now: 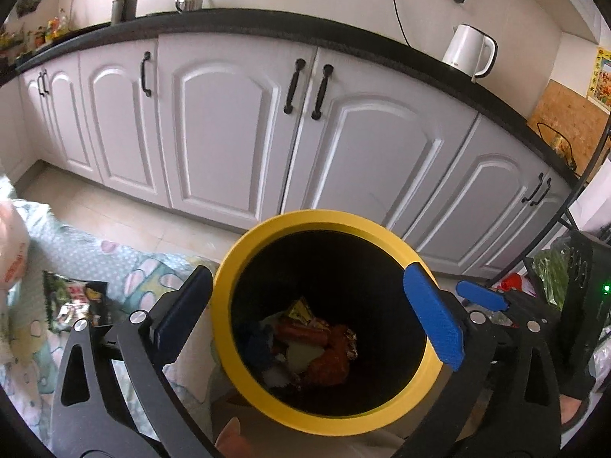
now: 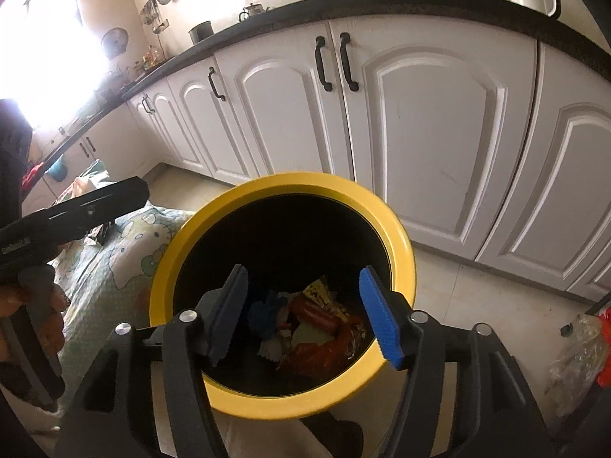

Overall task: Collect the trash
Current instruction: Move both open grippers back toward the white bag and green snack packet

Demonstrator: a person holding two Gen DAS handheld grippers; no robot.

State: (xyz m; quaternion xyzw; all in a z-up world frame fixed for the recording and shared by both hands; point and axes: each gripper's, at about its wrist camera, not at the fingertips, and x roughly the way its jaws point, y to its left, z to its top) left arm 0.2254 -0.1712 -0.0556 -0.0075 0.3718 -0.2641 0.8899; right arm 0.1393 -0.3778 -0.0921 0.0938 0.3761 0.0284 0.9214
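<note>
Your left tool (image 1: 309, 320) hangs spread wide over the yellow-rimmed bin (image 1: 244, 259), gripping nothing. Your right tool (image 2: 305, 313) is parted less far above the same bin, also released and touching nothing. The trash (image 1: 305, 343), wrappers and scraps, lies at the bin's bottom. Beyond, white cabinets (image 1: 229, 122) run under the counter (image 1: 267, 19).

No text is showing clearly enough to read. The yellow poster (image 1: 602, 76) at far right, the snack wrapper (image 1: 74, 299) and the wrappers in the bin (image 2: 320, 294) are carrying only blurred print.
</note>
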